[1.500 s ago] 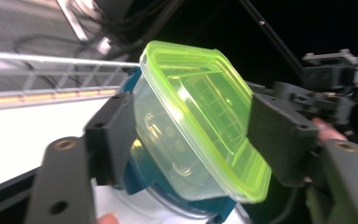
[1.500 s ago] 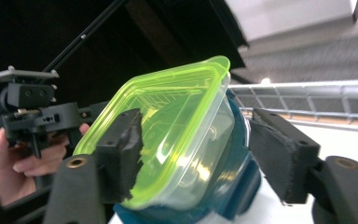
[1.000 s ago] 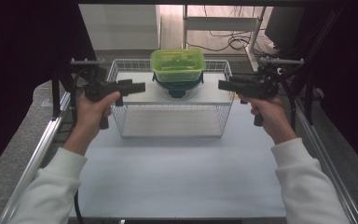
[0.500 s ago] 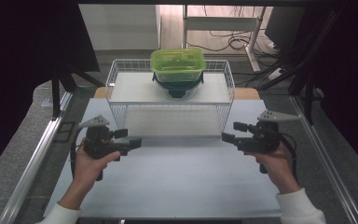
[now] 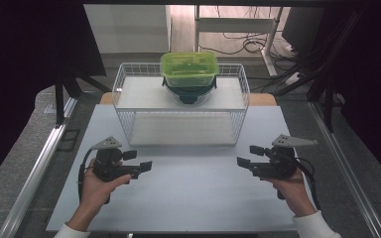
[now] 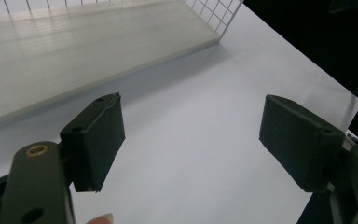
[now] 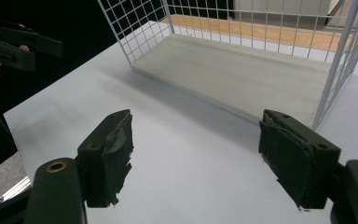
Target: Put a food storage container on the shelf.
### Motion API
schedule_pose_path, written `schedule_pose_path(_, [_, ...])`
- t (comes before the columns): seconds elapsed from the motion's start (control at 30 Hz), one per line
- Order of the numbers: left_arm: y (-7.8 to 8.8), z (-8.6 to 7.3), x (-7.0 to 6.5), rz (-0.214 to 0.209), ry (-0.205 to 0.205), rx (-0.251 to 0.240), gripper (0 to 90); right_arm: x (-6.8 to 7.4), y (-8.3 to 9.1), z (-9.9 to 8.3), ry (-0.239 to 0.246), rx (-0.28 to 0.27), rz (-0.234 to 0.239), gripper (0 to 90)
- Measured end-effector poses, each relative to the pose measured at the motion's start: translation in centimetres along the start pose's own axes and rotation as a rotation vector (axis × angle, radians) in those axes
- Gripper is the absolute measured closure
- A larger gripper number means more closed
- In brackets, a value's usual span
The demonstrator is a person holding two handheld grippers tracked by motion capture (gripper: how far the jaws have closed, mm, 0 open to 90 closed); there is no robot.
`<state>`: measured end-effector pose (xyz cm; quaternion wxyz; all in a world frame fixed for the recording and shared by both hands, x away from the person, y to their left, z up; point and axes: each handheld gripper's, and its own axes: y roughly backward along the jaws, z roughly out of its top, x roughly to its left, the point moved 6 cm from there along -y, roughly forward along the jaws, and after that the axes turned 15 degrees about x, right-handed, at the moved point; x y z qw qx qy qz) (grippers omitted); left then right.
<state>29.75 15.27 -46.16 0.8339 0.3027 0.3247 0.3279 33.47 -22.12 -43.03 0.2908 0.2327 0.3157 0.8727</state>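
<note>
Holding both tools low over the near part of the white bench [image 5: 188, 198], I see my left hand-held gripper [image 5: 146, 165] at the left and my right hand-held gripper [image 5: 241, 162] at the right, well apart, their tips pointing toward each other. In the left gripper view the jaws stand wide apart with nothing between them but bare bench surface; in the right gripper view the jaws are likewise spread wide and empty, and the pad [image 7: 116, 158] on one looks frayed at its edge.

Farther back on the bench stands a white wire basket [image 5: 127, 127] with a pale board [image 5: 178, 130] as its floor and another board [image 5: 139, 94] across its top. On that upper board sits a green lidded container [image 5: 188, 68], resting on a dark bowl-like thing [image 5: 188, 93] whose exact form I cannot tell.

I can read no brand, label or writing on any of these.
</note>
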Motion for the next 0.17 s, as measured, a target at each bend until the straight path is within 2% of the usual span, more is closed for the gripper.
schedule_pose_path(0.17, [-0.19, -0.10, 0.31, -0.009, 0.012, 0.000, 20.9, -0.01, -0.01, -0.17, 0.003, -0.005, -0.002, 24.4])
